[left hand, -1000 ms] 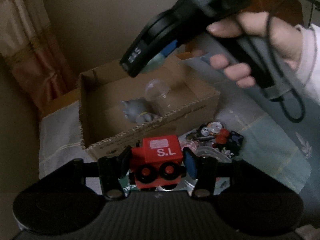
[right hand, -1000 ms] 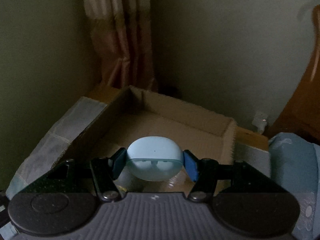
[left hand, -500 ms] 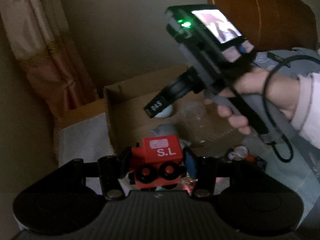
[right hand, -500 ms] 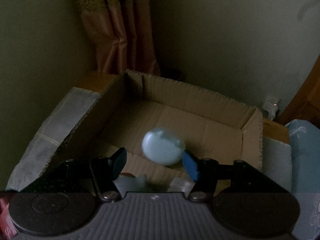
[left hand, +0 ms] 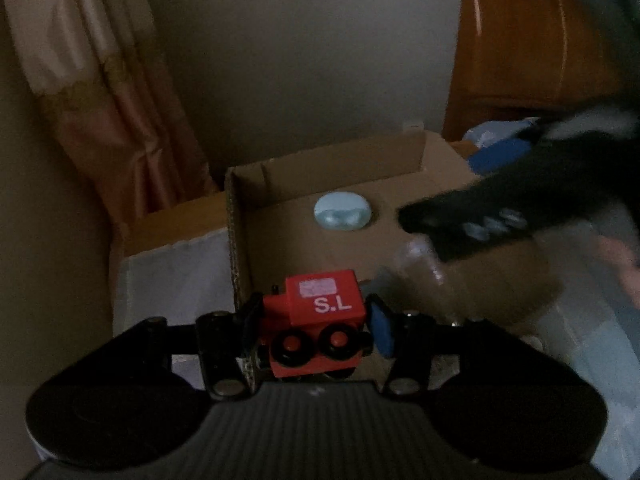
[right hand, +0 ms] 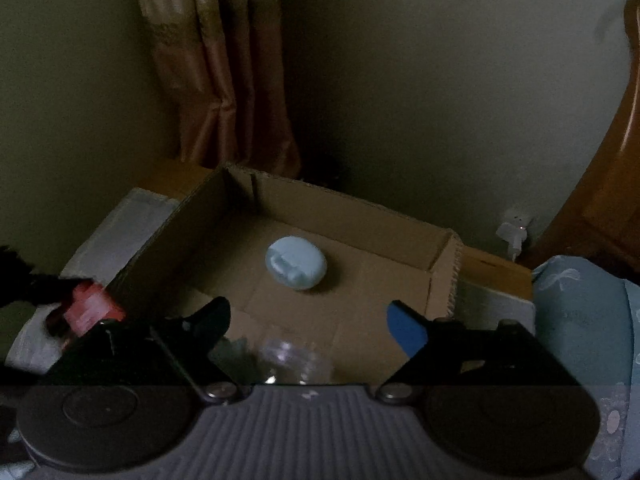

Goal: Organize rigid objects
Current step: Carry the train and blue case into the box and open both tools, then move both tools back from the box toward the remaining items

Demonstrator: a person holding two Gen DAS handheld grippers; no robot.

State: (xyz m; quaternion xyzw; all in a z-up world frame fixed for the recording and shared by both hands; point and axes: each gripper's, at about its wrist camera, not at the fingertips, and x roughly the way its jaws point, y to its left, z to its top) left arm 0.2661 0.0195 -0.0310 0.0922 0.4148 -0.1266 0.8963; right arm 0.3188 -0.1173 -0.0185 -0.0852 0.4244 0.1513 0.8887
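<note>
Red toy train, seemingly a light, stiff block with smooth sides and wheels that could roll, sits between the opening left tongs above the cardboard box corner, best held by its flat sides, while right tongs open empty.

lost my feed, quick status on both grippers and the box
Left gripper opening, red train between its jaws, by box. Right gripper opening, empty. Blue case in box. Nothing blocking.
</note>
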